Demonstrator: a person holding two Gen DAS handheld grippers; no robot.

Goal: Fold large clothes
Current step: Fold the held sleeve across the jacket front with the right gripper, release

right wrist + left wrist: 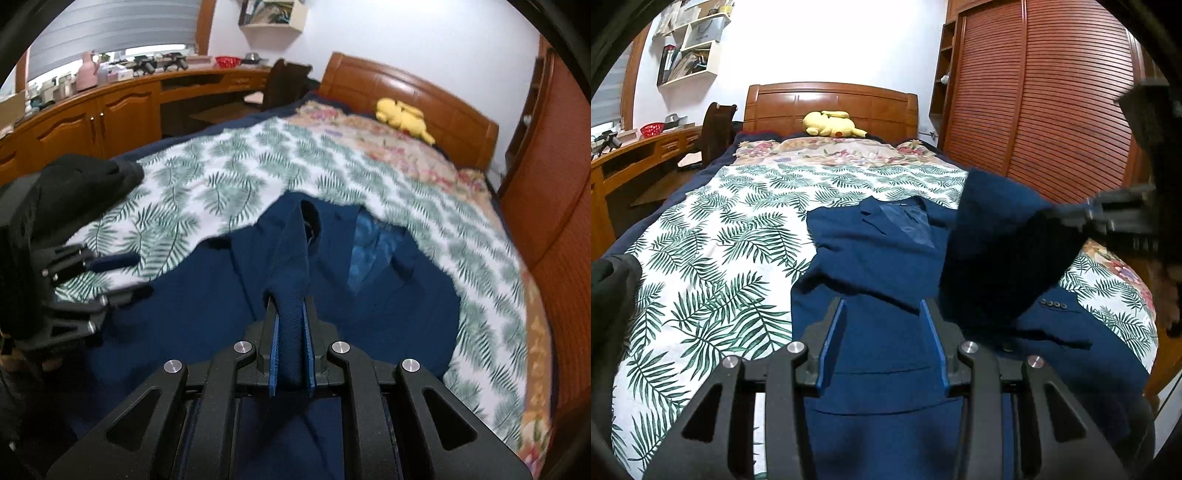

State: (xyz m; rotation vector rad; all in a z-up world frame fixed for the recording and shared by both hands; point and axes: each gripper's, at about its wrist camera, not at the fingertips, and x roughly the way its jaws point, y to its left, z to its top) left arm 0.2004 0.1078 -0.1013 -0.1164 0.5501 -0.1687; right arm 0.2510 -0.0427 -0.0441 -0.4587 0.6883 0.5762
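A navy blue suit jacket lies front-up on the bed, collar toward the headboard. My left gripper is open and empty, hovering over the jacket's lower front. My right gripper is shut on the jacket's sleeve and holds it lifted above the jacket body. In the left wrist view the raised sleeve hangs from the right gripper at the right. In the right wrist view the left gripper shows at the left, open.
The bed has a white leaf-print cover and a floral blanket near the wooden headboard. A yellow plush toy lies at the head. A wooden desk runs along the left; a slatted wardrobe stands right.
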